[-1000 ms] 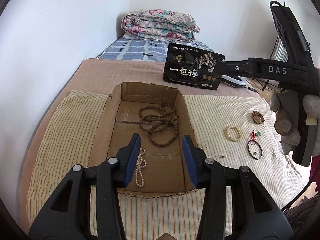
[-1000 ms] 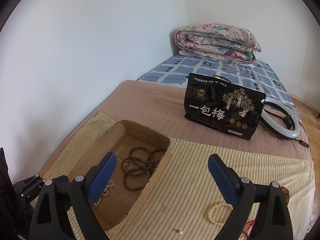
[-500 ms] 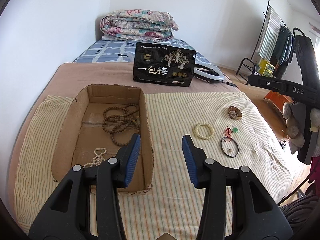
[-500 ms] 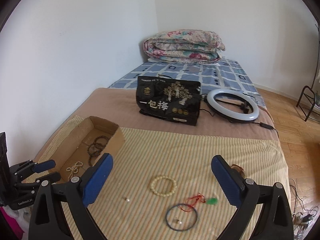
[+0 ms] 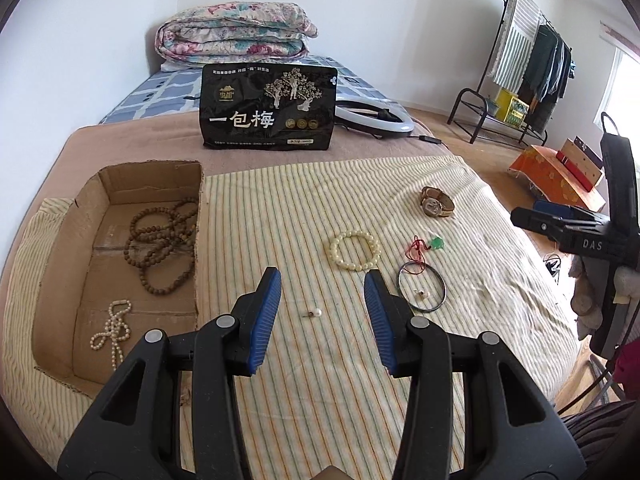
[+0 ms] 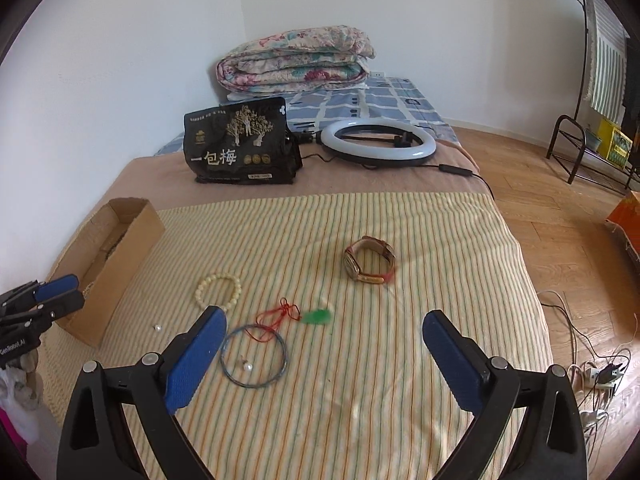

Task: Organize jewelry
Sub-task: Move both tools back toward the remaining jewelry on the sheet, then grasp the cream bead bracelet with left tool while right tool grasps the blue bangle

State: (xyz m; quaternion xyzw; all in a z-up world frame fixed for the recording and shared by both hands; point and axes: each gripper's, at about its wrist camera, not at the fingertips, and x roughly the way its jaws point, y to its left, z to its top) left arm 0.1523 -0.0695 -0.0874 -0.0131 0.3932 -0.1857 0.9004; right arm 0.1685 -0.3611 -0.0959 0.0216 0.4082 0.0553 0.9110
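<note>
A cardboard box (image 5: 52, 280) on the striped cloth holds brown wooden beads (image 5: 160, 240) and a pearl strand (image 5: 114, 326). Loose on the cloth lie a cream bead bracelet (image 5: 355, 250), a small pearl (image 5: 316, 313), a dark bangle (image 5: 421, 287) with a pearl inside, a red cord with a green pendant (image 5: 436, 244) and a watch (image 5: 437, 202). My left gripper (image 5: 322, 290) hovers open and empty over the small pearl. My right gripper (image 6: 324, 334) hangs wide open and empty above the bangle (image 6: 254, 355), pendant (image 6: 318, 315) and watch (image 6: 369, 260).
A black snack bag (image 5: 268, 108) stands at the back of the bed, with a ring light (image 6: 378, 142) beside it and a folded quilt (image 5: 234, 34) behind. A clothes rack (image 5: 520, 80) and wooden floor lie to the right; cables (image 6: 592, 364) trail on the floor.
Both grippers swung rightward, away from the box and over the loose jewelry. Their jaws kept the same spread and stayed empty.
</note>
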